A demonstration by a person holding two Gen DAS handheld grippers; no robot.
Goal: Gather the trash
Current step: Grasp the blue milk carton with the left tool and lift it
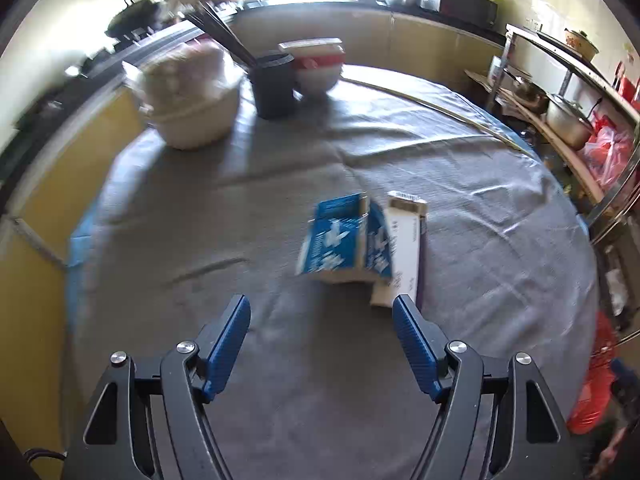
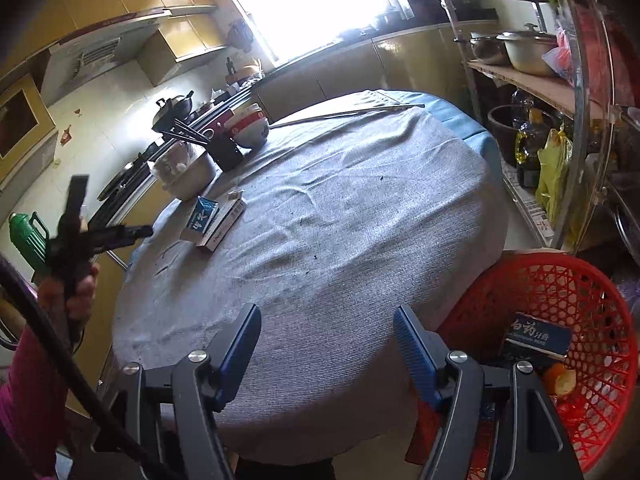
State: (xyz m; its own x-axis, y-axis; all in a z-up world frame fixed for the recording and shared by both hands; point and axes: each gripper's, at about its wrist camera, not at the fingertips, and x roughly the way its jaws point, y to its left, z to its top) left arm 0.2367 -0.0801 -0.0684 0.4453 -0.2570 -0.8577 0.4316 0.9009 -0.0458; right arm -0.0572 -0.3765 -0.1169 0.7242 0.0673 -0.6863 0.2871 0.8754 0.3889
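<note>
Cramped kitchen with a round table (image 2: 340, 216) under a nubby grey cloth, and the trash left on it is a blue-and-white carton (image 1: 346, 238) leaning on a flat white box (image 1: 406, 248), side by side near the table's far-left edge by a white pot (image 1: 192, 96). The left gripper (image 1: 322, 314) hovers just short of them, jaws spread and empty, so I'd say it's lining up a pinch on the carton's smooth cardboard sides. The right gripper (image 2: 326, 322) hangs open with nothing in it beside the red plastic mesh basket (image 2: 592, 292), which already holds a dark box (image 2: 538, 334).
</note>
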